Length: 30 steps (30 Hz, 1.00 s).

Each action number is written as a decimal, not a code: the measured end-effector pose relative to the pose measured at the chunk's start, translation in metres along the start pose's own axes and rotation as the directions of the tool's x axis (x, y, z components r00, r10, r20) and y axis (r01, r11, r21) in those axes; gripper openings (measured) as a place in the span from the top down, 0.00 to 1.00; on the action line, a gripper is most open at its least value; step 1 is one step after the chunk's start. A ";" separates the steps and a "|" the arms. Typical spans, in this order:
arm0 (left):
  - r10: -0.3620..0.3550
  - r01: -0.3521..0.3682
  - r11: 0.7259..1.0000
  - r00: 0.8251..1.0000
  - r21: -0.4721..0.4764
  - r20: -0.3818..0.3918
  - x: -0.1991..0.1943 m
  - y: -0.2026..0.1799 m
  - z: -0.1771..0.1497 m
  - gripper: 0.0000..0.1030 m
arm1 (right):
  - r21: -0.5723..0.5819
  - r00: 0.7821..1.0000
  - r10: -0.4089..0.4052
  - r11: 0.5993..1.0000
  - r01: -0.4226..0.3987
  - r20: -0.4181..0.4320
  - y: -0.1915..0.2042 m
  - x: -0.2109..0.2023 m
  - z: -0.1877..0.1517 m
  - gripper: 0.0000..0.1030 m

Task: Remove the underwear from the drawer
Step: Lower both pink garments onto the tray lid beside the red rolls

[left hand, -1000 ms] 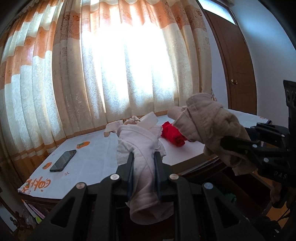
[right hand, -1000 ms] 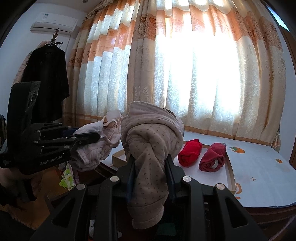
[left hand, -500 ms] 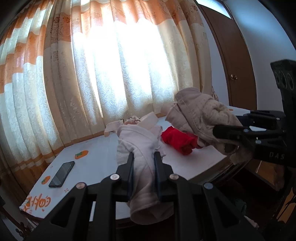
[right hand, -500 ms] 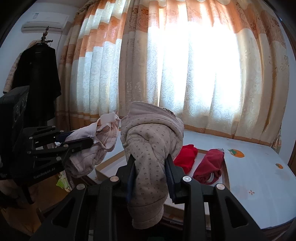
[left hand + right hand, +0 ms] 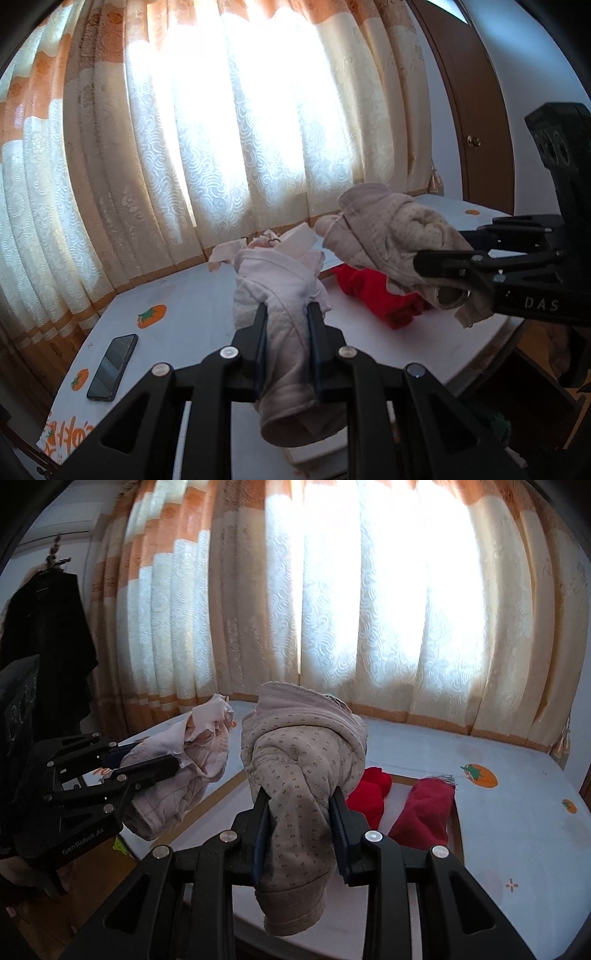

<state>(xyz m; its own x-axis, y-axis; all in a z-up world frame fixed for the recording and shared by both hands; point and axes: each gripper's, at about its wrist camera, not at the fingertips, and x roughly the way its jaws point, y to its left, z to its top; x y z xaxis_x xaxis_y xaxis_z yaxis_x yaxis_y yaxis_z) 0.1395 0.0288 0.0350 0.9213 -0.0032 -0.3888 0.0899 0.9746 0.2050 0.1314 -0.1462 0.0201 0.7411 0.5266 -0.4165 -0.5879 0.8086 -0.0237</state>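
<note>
My left gripper [image 5: 286,314] is shut on a pale pink underwear bundle [image 5: 280,291] and holds it above the white table [image 5: 192,314]. It also shows in the right wrist view [image 5: 177,764]. My right gripper [image 5: 299,805] is shut on a beige dotted underwear bundle [image 5: 303,753], also seen in the left wrist view [image 5: 391,236]. Both bundles hang in the air over a shallow tray [image 5: 456,819]. Two red rolled pieces [image 5: 371,794] [image 5: 424,812] lie in the tray.
A black phone [image 5: 112,362] lies on the table at the left. Patterned curtains [image 5: 221,129] hang behind the table. A brown door [image 5: 469,110] stands at the right. A dark coat [image 5: 44,638] hangs at the left. Floor clutter shows below the table edge.
Both grippers have moved forward and up over the table with their bundles still held. The tray and red pieces now sit closer beneath them.
</note>
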 end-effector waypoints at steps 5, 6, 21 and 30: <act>0.000 0.001 1.000 0.999 0.018 -0.042 0.028 0.001 0.005 0.84 | 0.003 0.999 -0.013 1.000 0.013 -0.048 -0.004 0.026 0.007 0.68; 0.001 0.000 1.000 0.999 0.021 -0.049 0.033 0.001 0.006 0.84 | 0.004 0.998 -0.016 1.000 0.016 -0.053 -0.004 0.029 0.008 0.68; -0.041 0.040 0.999 0.980 -0.011 -0.196 0.097 0.016 0.013 0.84 | 0.059 0.983 -0.042 0.997 0.053 -0.180 -0.015 0.093 0.022 0.68; -0.063 0.055 0.998 0.964 -0.039 -0.257 0.123 0.019 0.011 0.84 | 0.123 0.966 -0.013 0.991 0.046 -0.259 -0.021 0.122 0.022 0.68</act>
<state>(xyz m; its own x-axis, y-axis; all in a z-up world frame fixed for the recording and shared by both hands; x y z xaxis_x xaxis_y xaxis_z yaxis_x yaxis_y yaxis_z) 0.2583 0.0448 0.0011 0.7854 -0.0072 -0.6190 0.1256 0.9810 0.1479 0.2417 -0.0927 -0.0101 0.6394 0.4304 -0.6371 -0.5085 0.8582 0.0695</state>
